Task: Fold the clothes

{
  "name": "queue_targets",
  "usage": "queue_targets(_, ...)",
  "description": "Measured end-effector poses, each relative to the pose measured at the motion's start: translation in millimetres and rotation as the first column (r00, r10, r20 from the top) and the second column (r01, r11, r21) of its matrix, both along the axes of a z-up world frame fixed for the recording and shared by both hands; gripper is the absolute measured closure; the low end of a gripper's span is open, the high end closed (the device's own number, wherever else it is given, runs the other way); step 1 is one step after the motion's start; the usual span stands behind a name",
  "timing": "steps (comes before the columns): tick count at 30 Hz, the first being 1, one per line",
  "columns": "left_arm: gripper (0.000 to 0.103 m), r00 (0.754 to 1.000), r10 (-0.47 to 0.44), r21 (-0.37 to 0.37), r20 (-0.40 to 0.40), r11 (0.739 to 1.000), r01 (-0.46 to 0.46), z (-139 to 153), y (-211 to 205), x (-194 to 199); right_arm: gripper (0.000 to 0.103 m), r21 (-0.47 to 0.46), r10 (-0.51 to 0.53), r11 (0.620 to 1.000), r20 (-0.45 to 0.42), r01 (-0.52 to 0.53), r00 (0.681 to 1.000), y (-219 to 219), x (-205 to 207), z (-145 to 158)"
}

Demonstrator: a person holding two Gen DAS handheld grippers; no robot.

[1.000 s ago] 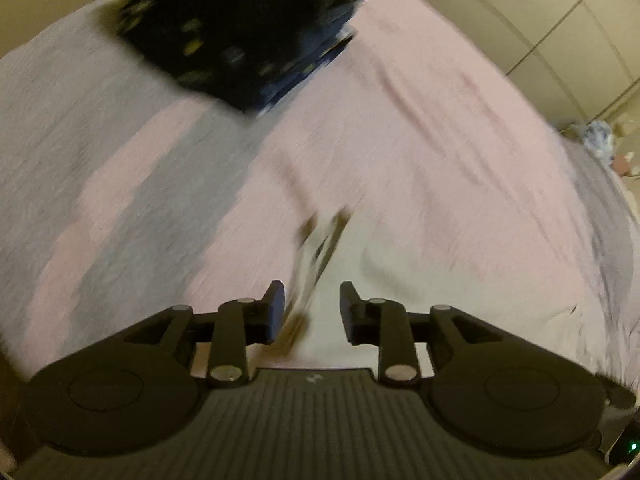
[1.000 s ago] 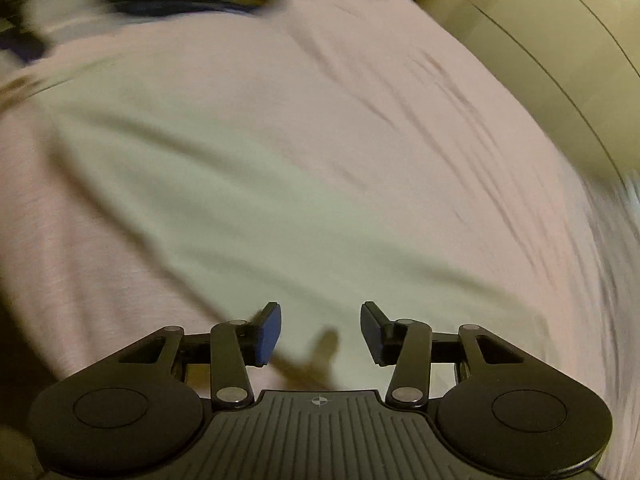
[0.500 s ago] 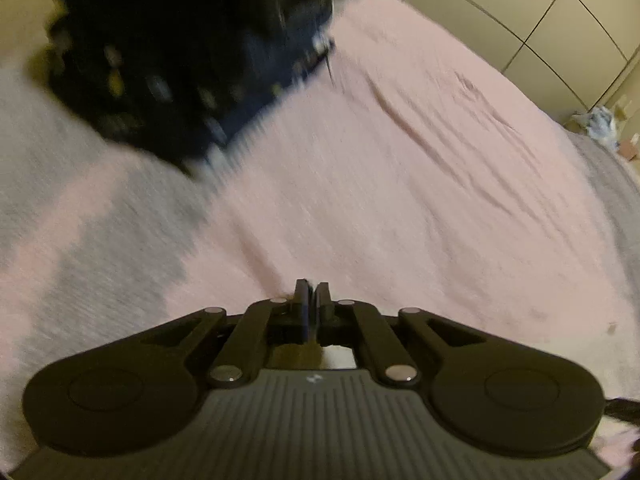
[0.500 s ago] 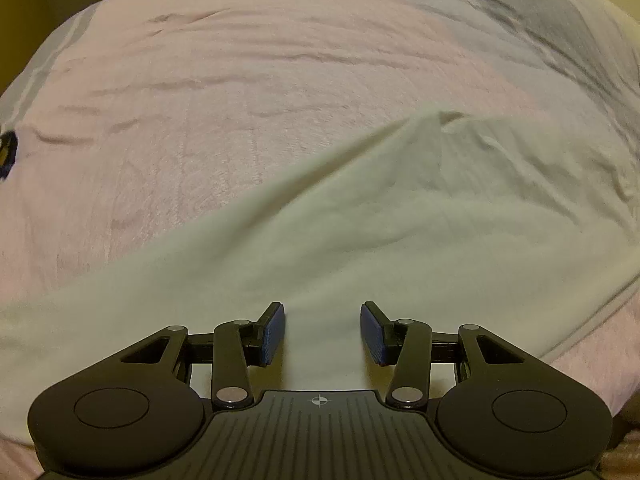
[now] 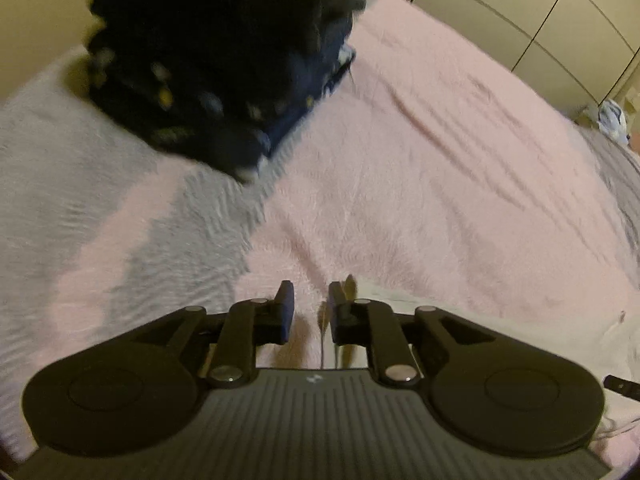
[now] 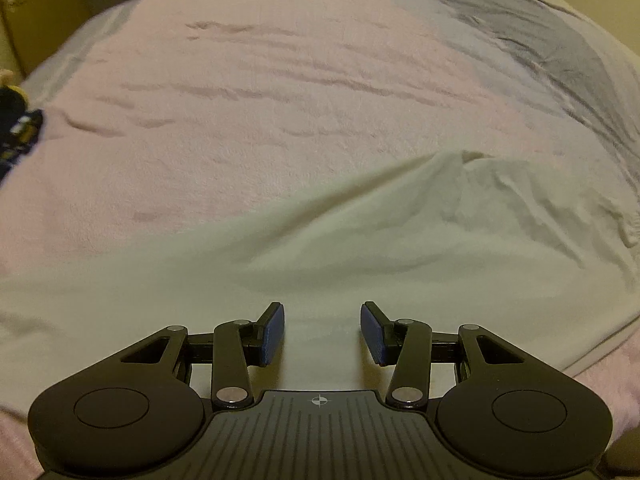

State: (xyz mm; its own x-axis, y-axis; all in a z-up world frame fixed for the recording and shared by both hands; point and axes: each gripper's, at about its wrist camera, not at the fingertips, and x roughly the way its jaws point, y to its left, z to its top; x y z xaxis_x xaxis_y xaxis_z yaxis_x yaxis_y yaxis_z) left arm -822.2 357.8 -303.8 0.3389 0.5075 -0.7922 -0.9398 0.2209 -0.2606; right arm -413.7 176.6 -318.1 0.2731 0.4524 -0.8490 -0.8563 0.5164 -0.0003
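A pale cream garment (image 6: 360, 240) lies spread on the pink bed cover (image 6: 280, 100), wrinkled toward the right. My right gripper (image 6: 322, 320) hovers low over its near part, open, nothing between the blue pads. In the left wrist view the same garment (image 5: 500, 328) shows at lower right, with a raised corner just beside the right finger. My left gripper (image 5: 311, 300) is open by a narrow gap over the pink cover (image 5: 420, 160), at the garment's edge. Whether cloth still touches a finger is unclear.
A blurred heap of dark patterned clothes (image 5: 216, 68) sits on the bed at far left, also glimpsed as dark clothes (image 6: 20, 132) at the frame's edge. Grey bands (image 6: 560, 52) cross the cover. Wardrobe doors (image 5: 520, 12) stand beyond the bed.
My left gripper, shut half a second ago, has opened, and the garment corner now lies beside it. The right gripper stays open over the garment, its view now steady.
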Motion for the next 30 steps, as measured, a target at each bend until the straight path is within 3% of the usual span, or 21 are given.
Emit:
queue_targets(3, 0.090, 0.994, -0.109, 0.018, -0.009, 0.994, 0.109, 15.3, -22.5, 16.9, 0.057, 0.024, 0.045, 0.999, -0.036, -0.044, 0.998, -7.3, -9.9, 0.6)
queue_targets(7, 0.089, 0.958, -0.269, -0.016, -0.102, 0.963, 0.269, -16.3, -45.4, 47.2, 0.057, 0.022, 0.071, 0.997, -0.075, -0.070, 0.995, -12.7, -25.2, -7.7)
queue_targets(9, 0.100, 0.952, -0.267, -0.047, -0.149, 0.964, 0.263, -30.3, -49.4, 38.7, 0.057, 0.020, 0.107, 0.994, -0.106, -0.106, 0.989, -16.2, -35.5, -10.2)
queue_targets(11, 0.100, 0.957, -0.234, -0.072, -0.171, 0.972, 0.225, -36.9, -50.3, 22.5, 0.057, 0.023, 0.127, 0.992, -0.135, -0.125, 0.983, -21.9, -40.3, -12.0)
queue_targets(13, 0.101, 0.970, -0.193, -0.080, -0.150, 0.980, 0.182, -27.1, -46.7, 8.4, 0.057, 0.050, 0.055, 0.998, -0.154, -0.047, 0.987, -40.0, -14.2, -9.5)
queue_targets(15, 0.100, 0.967, -0.193, -0.061, -0.165, 0.981, 0.185, -15.9, -48.1, 10.6, 0.057, 0.076, -0.017, 0.997, -0.175, 0.031, 0.984, -58.1, 12.0, -7.0)
queue_targets(19, 0.097, 0.957, -0.205, -0.033, -0.206, 0.979, 0.202, -4.2, -58.5, 36.9, 0.057, 0.122, -0.157, 0.975, -0.222, 0.187, 0.962, -94.2, 64.3, -1.9)
queue_targets(21, 0.097, 0.958, -0.231, -0.033, -0.169, 0.973, 0.229, 2.2, -67.0, 55.9, 0.057, 0.142, -0.224, 0.954, -0.248, 0.264, 0.943, -112.3, 90.5, 0.7)
queue_targets(24, 0.097, 0.929, -0.362, -0.048, -0.081, 0.932, 0.359, 7.8, -80.2, 101.8, 0.057, 0.168, -0.321, 0.911, -0.288, 0.377, 0.902, -139.4, 129.7, 4.5)
queue_targets(29, 0.097, 0.829, -0.557, -0.043, 0.045, 0.828, 0.559, 5.5, -111.2, 191.9, 0.058, 0.198, -0.465, 0.809, -0.360, 0.553, 0.809, -184.6, 195.1, 10.8)
queue_targets(30, 0.097, 0.819, -0.569, -0.057, 0.078, 0.817, 0.573, 2.0, -116.2, 209.8, 0.064, 0.202, -0.491, 0.785, -0.375, 0.586, 0.786, -193.7, 208.2, 12.1)
